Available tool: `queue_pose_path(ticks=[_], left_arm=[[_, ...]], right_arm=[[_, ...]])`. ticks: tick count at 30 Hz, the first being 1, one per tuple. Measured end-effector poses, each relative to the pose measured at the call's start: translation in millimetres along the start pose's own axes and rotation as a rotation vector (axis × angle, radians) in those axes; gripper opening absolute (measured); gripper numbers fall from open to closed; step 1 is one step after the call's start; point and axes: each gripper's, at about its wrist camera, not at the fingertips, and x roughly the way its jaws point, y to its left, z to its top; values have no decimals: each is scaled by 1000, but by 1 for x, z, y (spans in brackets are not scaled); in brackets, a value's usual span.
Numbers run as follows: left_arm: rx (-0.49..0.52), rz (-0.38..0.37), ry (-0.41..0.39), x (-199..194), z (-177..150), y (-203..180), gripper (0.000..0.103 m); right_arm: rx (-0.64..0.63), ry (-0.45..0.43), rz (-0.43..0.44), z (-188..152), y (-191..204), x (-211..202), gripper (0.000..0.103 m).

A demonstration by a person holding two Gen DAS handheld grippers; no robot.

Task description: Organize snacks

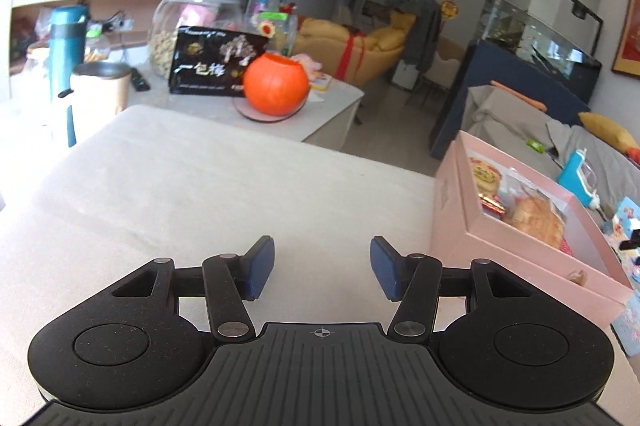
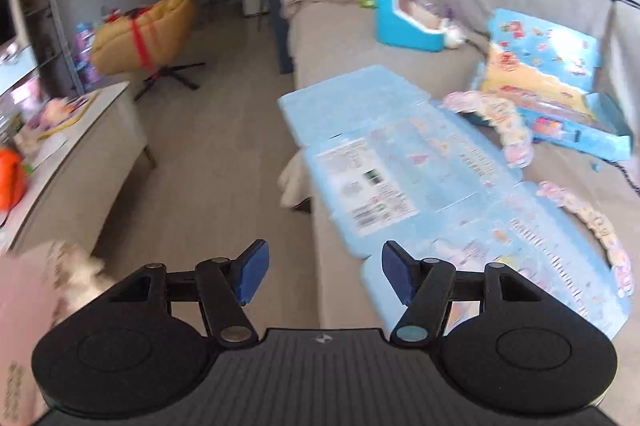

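Note:
A pink box (image 1: 472, 238) stands at the right of a beige cushion (image 1: 200, 194), with wrapped snacks (image 1: 532, 214) inside it. My left gripper (image 1: 322, 260) hovers open over the cushion, left of the box, holding nothing. In the right wrist view, which is blurred by motion, my right gripper (image 2: 324, 264) is open and empty above the front edge of a grey sofa (image 2: 340, 38). A flattened light-blue snack carton (image 2: 400, 166) lies on the sofa just beyond it. Strips of pastel snack packets (image 2: 508, 130) trail across the carton. The pink box (image 2: 24, 290) shows at lower left.
A low table (image 1: 328, 114) beyond the cushion carries an orange pumpkin-shaped pot (image 1: 276, 86), a black snack bag (image 1: 212, 62), a glass jar (image 1: 188, 26) and a teal bottle (image 1: 66, 58). On the sofa lie an open blue box (image 2: 552, 74) and a blue toy (image 2: 408, 22). A yellow chair (image 2: 140, 30) stands on the floor.

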Motion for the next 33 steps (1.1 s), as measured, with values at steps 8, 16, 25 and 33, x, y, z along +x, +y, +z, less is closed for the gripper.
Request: queue_pose_path(ticks=[8, 16, 25, 33], left_arm=[[26, 79, 20, 5, 1, -7, 54], [14, 72, 18, 3, -2, -6, 54], [-2, 62, 16, 4, -1, -4, 54], [-5, 64, 15, 3, 0, -2, 54]], right_arm=[[-62, -121, -165, 19, -52, 26, 63], [-20, 461, 294, -91, 41, 107, 59], [170, 936, 44, -260, 87, 224, 59], [95, 954, -229, -363, 81, 268, 59]])
